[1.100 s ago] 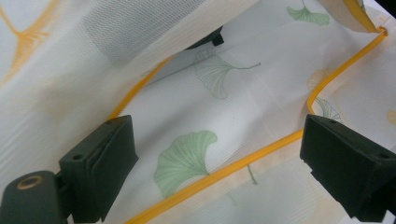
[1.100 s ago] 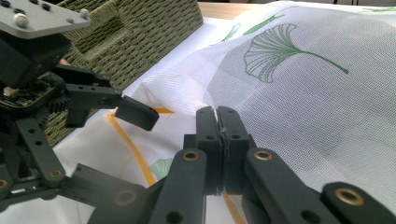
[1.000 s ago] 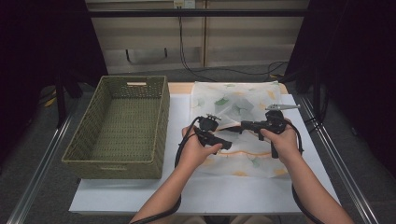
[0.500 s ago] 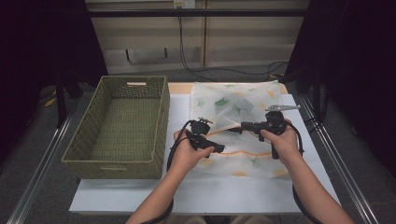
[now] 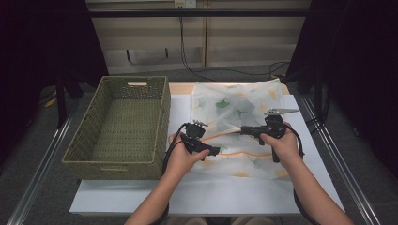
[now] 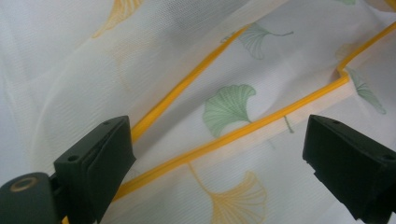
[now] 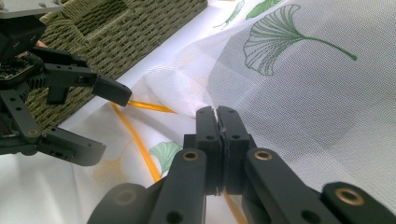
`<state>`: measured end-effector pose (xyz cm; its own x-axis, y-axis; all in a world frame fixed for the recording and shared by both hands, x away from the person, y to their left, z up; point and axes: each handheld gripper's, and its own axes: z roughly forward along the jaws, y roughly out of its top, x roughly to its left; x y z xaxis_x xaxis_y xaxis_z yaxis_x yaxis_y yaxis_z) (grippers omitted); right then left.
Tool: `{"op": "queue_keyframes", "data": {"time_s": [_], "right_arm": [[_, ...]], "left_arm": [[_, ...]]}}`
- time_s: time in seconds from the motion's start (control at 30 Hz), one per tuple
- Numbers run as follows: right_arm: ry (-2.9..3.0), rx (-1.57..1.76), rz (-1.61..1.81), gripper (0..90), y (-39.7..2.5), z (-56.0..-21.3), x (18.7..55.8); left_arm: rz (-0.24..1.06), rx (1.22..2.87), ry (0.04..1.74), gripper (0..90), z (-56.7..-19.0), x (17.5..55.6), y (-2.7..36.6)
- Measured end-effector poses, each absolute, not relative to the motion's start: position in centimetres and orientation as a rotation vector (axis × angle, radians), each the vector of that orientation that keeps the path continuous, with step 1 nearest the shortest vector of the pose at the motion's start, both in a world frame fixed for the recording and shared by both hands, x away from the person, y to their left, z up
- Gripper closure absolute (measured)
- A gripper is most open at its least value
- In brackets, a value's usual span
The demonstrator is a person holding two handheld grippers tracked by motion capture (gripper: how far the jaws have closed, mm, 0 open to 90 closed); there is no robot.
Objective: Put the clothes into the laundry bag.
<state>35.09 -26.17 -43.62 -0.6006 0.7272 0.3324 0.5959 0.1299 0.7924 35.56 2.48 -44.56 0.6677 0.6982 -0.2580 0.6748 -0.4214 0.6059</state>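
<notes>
Cloth: the sheer white cloth (image 5: 239, 126) with ginkgo leaves and an orange hem lies on the white table (image 5: 197, 197), just right of the basket, partly folded over itself, with hem lines crossing its middle.
Orange hem: in the left gripper view two runs of the hem (image 6: 243, 133) pass diagonally between your open jaws, the cloth flat beneath them.
Right gripper: your right gripper (image 5: 245, 130) has its jaws pressed together on a fold of the cloth; in the right gripper view (image 7: 217, 116) the mesh rises from the closed tips, so you have a layer pinched.
Left gripper: your left gripper (image 5: 215, 151) sits low over the cloth's near-left part with its jaws wide apart and nothing between them but the hem below; it grips nothing.
Basket: the woven green basket (image 5: 94, 140) stands empty at the left, its long wall just beside the cloth's left edge.
Step in hand: you appear to be folding the cloth, one side held, the other hand taking its hold.
Next move: lower the left jaws onto the hem edge and close on a single layer, level with the right hand's hold, so the fold stays square.
Watch for: catching both hem runs at once, which would bunch the mesh.
</notes>
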Motion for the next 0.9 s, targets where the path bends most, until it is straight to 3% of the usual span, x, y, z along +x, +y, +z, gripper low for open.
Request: {"op": "queue_keyframes", "data": {"time_s": [0.9], "right_arm": [[2.279, 1.342, 1.485, 88.6, -26.6, -44.9, 33.9]], "left_arm": [[0.077, 2.157, 1.095, 7.2, -45.5, 35.0, 4.0]]}}
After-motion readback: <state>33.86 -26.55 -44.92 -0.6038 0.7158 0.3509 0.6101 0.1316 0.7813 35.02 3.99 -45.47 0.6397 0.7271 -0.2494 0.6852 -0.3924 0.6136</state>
